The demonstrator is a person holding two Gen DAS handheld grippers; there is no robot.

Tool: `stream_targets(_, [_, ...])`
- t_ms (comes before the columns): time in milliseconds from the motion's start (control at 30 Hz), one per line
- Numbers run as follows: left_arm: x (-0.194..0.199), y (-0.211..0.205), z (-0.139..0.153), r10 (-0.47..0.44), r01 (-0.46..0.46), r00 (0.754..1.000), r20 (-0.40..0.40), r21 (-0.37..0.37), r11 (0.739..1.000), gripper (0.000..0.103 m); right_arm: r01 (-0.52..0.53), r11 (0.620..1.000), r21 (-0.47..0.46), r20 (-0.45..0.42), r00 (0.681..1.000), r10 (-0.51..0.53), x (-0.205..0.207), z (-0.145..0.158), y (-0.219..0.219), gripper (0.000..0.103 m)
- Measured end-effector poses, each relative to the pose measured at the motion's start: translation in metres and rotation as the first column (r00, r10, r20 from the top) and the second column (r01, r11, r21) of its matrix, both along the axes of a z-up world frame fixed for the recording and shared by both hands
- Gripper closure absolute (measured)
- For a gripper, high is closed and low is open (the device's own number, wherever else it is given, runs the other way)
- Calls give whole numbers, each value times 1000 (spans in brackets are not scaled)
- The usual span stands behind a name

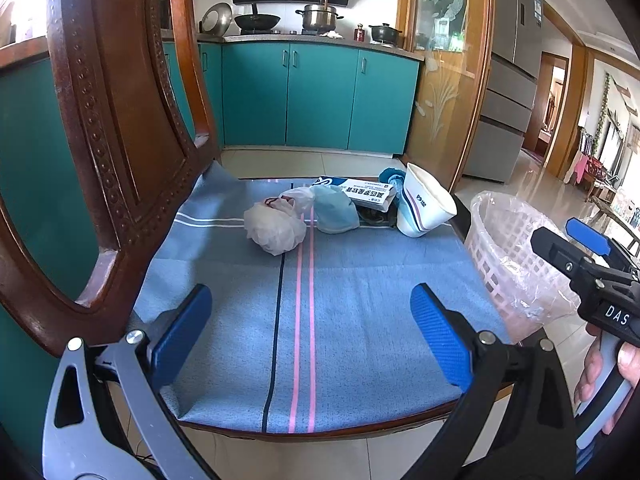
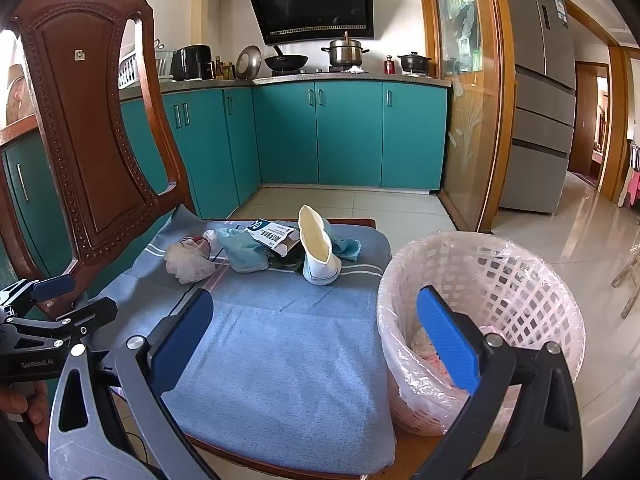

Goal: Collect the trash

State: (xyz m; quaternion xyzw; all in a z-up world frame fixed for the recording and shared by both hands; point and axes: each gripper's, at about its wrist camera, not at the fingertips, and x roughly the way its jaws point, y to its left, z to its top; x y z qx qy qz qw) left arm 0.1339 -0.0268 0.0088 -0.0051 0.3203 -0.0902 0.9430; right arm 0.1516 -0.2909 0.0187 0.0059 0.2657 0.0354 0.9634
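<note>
The trash was located at the far end of a chair seat point(image 1: 304, 426) covered by a blue striped cloth point(image 1: 304, 320). It comprised a crumpled white plastic bag point(image 1: 274, 228), a light blue crumpled item point(image 1: 334, 210), a printed cardboard box point(image 1: 370, 192) and a squashed white paper cup point(image 1: 424, 208), all lying close together, several of them touching. A dark object was partly hidden beneath the box and could not be identified. A pink lattice waste basket point(image 2: 480, 320) lined with a clear plastic bag stood on the floor just beside the seat, on the right gripper's side; some pale material was already visible at its bottom.

The left gripper point(image 1: 312, 332) was held low over the near edge of the seat, its blue fingers spread wide and holding nothing. The right gripper point(image 2: 316, 344) was held over the near right part of the seat, beside the basket, its fingers likewise spread and empty.

The step in hand was judged to be the approach to a first piece. It was advised that the nearest item, the plastic bag, be taken first. The fingers should have been kept wide until they straddled the bag, then closed on its bulk rather than on a loose fold. The cloth was to be kept clear of the pads, since a pinched fold could drag the remaining items off the seat.
</note>
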Motion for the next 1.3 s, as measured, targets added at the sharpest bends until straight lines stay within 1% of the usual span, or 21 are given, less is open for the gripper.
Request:
stream_targets(767, [2,1,-4,0,0,1000,-10,1,1000,4,0,1000,-1,-3,1000,0,1,-1,-1,3])
stream_targets(1000, [6,1,-6,5,-5,1000,-24,3,1000,4,-9,1000,-1,-12,1000,9,3,-3,2,3])
stream_targets(1167, [26,5,-11,37,-37,998,-48,1,999,4,-5,1000,-7,-35,999,5,20,-7,6,3])
stream_targets(1233, [44,6,-16,46,-46,996,-73,7,999,4,3,1000,-6,-53,999,-3,34,-11,7,3])
stream_targets(1300, [63,6,-20,55,-54,995,-82,17,998,4,15,1000,-14,-73,997,-16,52,-17,10,3])
